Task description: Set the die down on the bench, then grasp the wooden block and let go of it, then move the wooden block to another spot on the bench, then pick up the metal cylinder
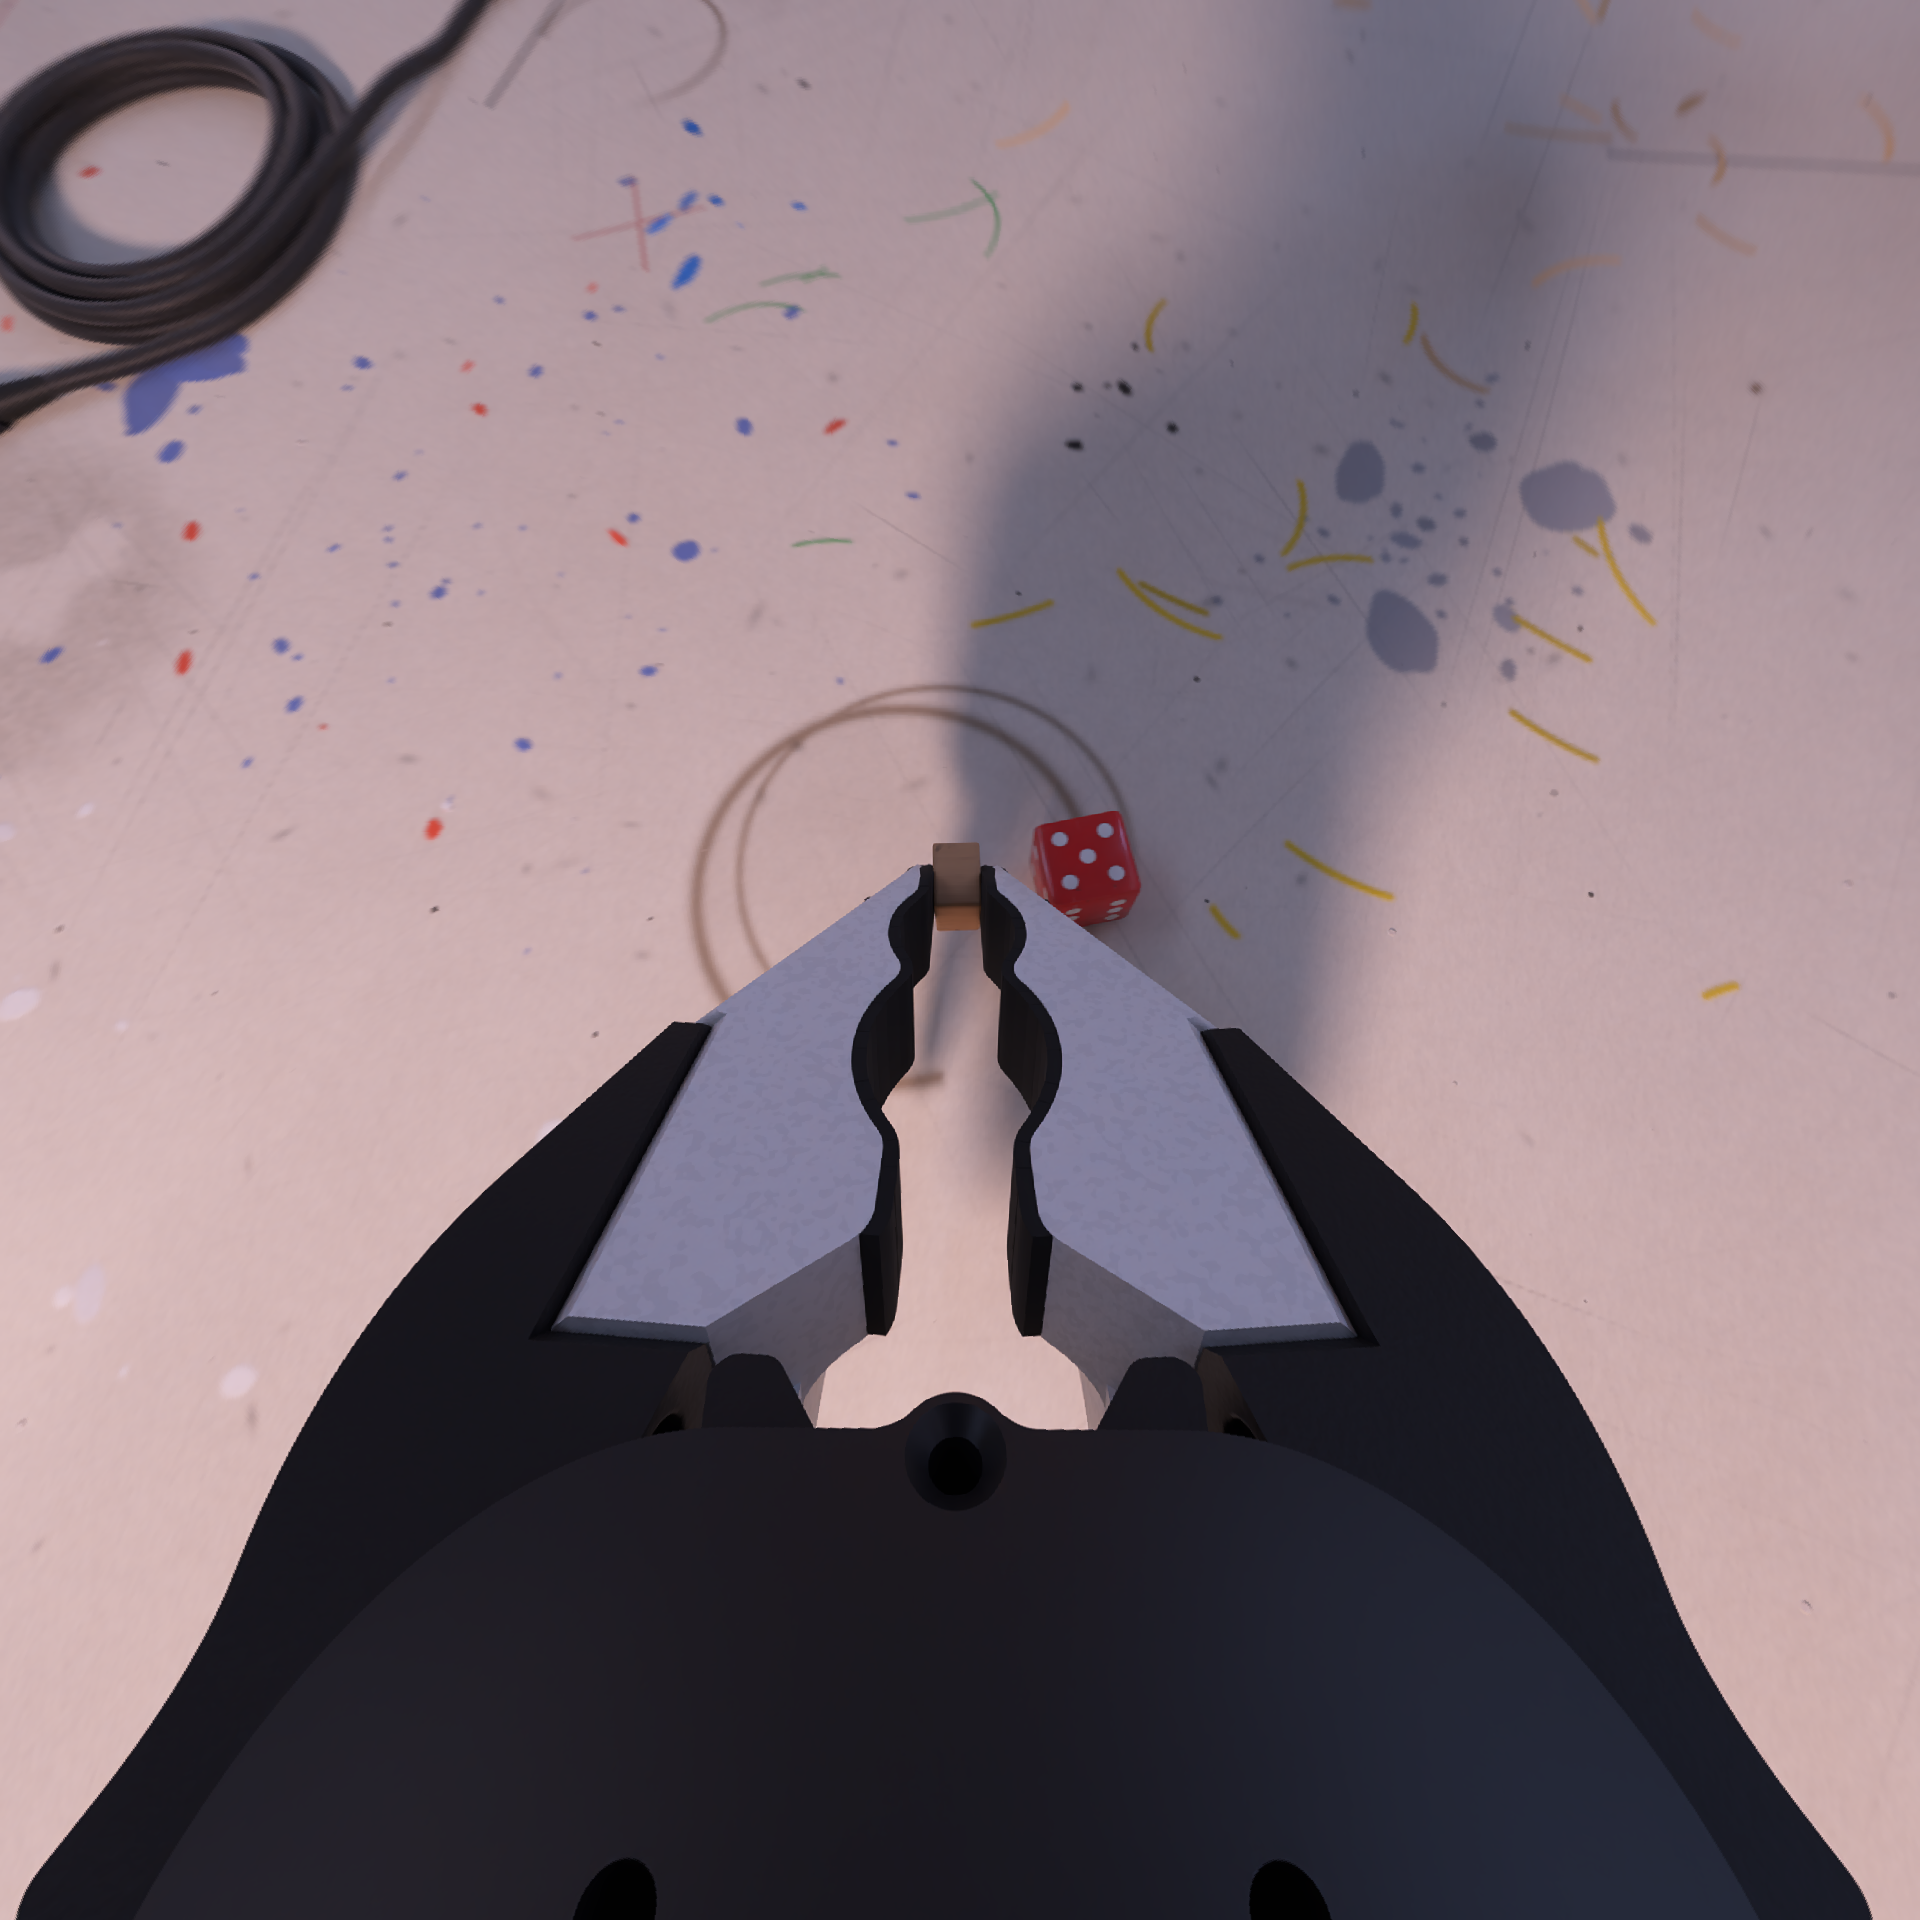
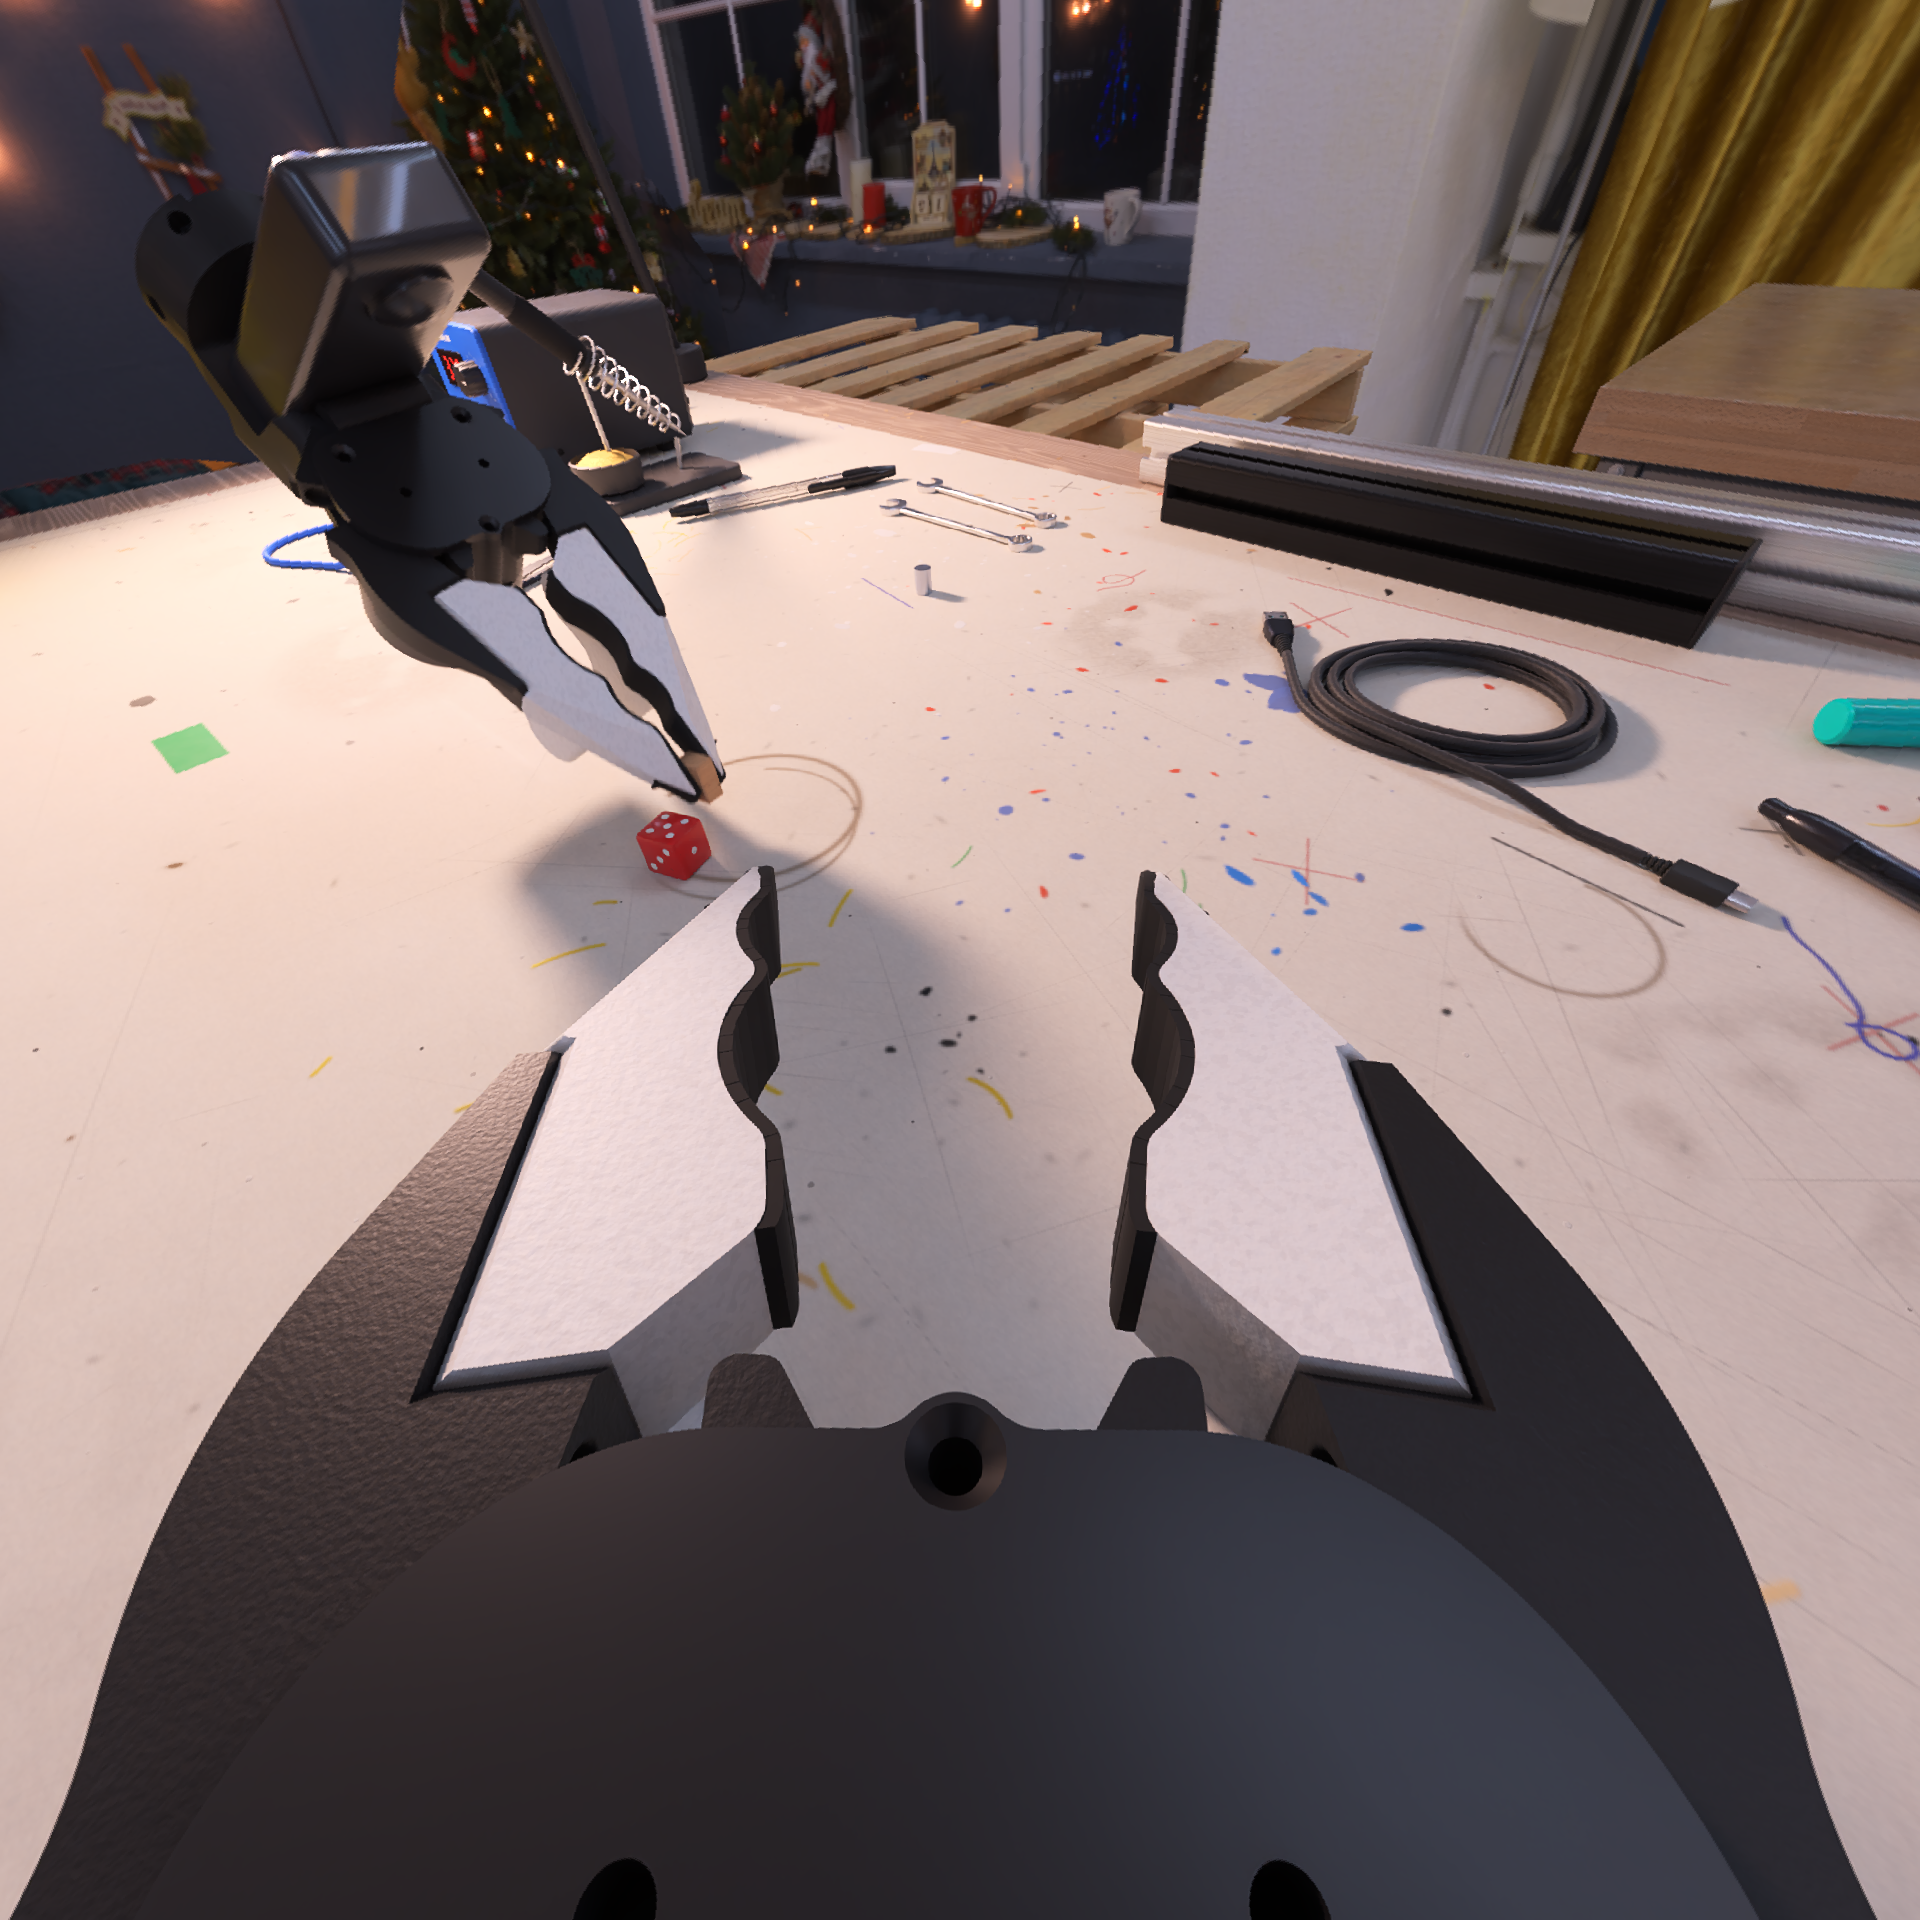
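In the left wrist view my left gripper (image 1: 957, 883) is shut on a small wooden block (image 1: 956, 885), held between its fingertips at or just above the bench. A red die (image 1: 1086, 867) with white pips lies on the bench just right of the block. In the right wrist view the left gripper (image 2: 698, 774) tilts down with the block (image 2: 710, 777) at its tips, and the die (image 2: 673, 844) lies just in front of it. My right gripper (image 2: 956, 904) is open and empty, hovering above the bench. A small metal cylinder (image 2: 922, 580) stands upright far back.
A coiled black cable (image 2: 1455, 707) lies at right, also seen in the left wrist view (image 1: 156, 208). Two wrenches (image 2: 966, 514), a black marker (image 2: 790, 488), a soldering station (image 2: 582, 353), a long black rail (image 2: 1444, 540), a teal object (image 2: 1865, 720), a pen (image 2: 1839, 847) and a green square (image 2: 189, 747) lie on the bench.
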Action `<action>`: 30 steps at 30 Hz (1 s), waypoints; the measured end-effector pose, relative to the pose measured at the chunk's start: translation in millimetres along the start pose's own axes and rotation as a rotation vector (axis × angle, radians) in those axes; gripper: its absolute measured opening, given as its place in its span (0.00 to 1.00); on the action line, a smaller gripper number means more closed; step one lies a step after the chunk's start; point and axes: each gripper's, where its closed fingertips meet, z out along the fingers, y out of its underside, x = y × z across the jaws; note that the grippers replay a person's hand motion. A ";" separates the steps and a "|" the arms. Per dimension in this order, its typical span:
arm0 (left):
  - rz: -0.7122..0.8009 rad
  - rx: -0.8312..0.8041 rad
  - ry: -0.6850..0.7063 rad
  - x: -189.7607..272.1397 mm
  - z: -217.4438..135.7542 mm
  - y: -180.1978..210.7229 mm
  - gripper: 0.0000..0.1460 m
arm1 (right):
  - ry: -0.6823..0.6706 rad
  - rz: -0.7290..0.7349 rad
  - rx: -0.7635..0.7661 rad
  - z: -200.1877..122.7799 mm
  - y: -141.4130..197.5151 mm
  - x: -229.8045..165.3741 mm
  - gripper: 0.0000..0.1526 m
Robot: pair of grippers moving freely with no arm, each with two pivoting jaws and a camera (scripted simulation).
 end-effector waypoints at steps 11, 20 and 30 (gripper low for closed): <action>-0.021 -0.011 0.028 2.0 7.5 1.7 0.08 | 0.000 -0.004 0.002 -0.2 -0.2 -0.4 0.45; -0.561 0.124 -0.595 -208.7 -52.5 27.2 0.31 | 0.001 -0.019 -0.011 1.5 1.4 -1.7 0.45; -0.546 -0.082 -0.636 -235.2 -32.5 56.9 0.21 | 0.000 0.002 -0.001 0.3 0.3 0.5 0.45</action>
